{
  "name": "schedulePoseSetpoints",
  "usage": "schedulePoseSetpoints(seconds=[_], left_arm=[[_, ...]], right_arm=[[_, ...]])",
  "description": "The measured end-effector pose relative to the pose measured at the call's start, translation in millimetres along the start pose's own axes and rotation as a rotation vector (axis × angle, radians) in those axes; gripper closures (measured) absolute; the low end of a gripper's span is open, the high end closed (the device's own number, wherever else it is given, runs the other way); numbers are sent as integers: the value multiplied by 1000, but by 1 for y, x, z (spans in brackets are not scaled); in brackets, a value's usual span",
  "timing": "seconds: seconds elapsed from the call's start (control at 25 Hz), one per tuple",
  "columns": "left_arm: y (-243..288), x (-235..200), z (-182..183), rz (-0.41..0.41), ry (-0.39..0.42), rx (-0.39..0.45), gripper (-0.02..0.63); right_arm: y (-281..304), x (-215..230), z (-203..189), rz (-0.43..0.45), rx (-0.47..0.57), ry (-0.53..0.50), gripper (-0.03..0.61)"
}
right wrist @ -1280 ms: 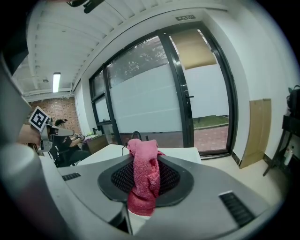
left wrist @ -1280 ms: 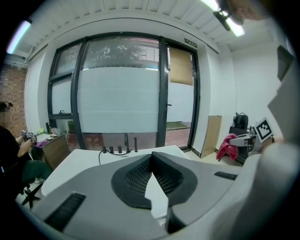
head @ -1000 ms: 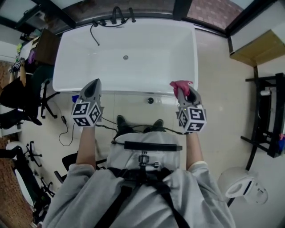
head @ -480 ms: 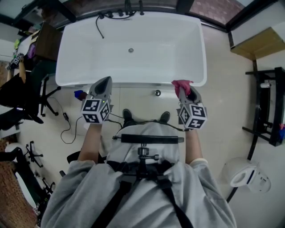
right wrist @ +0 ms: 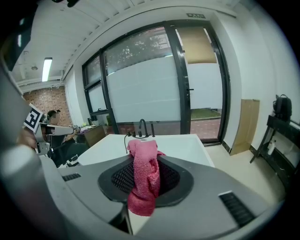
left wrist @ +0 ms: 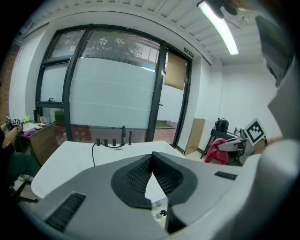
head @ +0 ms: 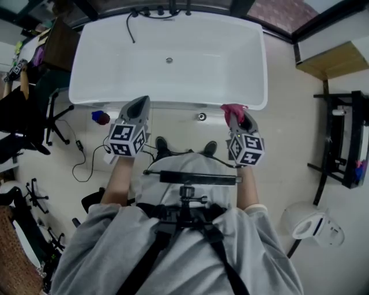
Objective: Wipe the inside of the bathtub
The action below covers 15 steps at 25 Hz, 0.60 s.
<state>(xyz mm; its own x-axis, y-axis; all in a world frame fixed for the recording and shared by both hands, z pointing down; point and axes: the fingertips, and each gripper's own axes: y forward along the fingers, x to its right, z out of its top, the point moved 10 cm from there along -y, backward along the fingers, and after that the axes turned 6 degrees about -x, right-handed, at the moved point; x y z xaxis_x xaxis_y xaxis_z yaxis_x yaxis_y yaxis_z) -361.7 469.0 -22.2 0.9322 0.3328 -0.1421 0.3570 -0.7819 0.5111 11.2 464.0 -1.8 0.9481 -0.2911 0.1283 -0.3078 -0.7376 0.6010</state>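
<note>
— Ahead of the person's shoes, what stands there?

— A white freestanding bathtub [head: 242,69], its long side facing the person. A black tap set [head: 161,11] with a dark hose sits at the far rim, and a round drain [head: 169,60] shows in the bottom.

— And the two grippers?

— Both are held up on the near side of the tub, over the pale floor [head: 277,150], with their tips pointing at the near rim. The left gripper [head: 140,101] is level with the tub's left half. The right gripper [head: 235,113] is toward its right end, well apart from the other.

— What are the left fingers doing?

— They are clenched on nothing. In the left gripper view the fingers [left wrist: 136,173] meet at their tips, with only a narrow wedge of gap lower down. The tub's rim and taps show beyond them.

— The right ones?

— Those are grasping a pink terry cloth [right wrist: 142,180]. It is pinched between the two ribbed pads. A bunched end stands above the tips and the rest hangs down in front.

— So where is the cloth relative to the tub?

— It is outside the tub. From the head view it sits right at the near rim's outer edge, not over the basin.

— Anything else on the floor?

— A small round floor drain [head: 202,117] lies beside the tub, between the grippers. A blue and red object [head: 99,117] lies left of the left gripper, with a black cable [head: 81,164] trailing near it. A white toilet [head: 311,227] stands off to the right.
</note>
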Motion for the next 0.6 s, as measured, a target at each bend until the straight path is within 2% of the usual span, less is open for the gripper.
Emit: schedulePoseSetpoints(seconds=[0.6], left_arm=[[-3, 14, 10, 13, 9, 21, 607]], right_arm=[[2, 12, -1, 16, -9, -17, 489]])
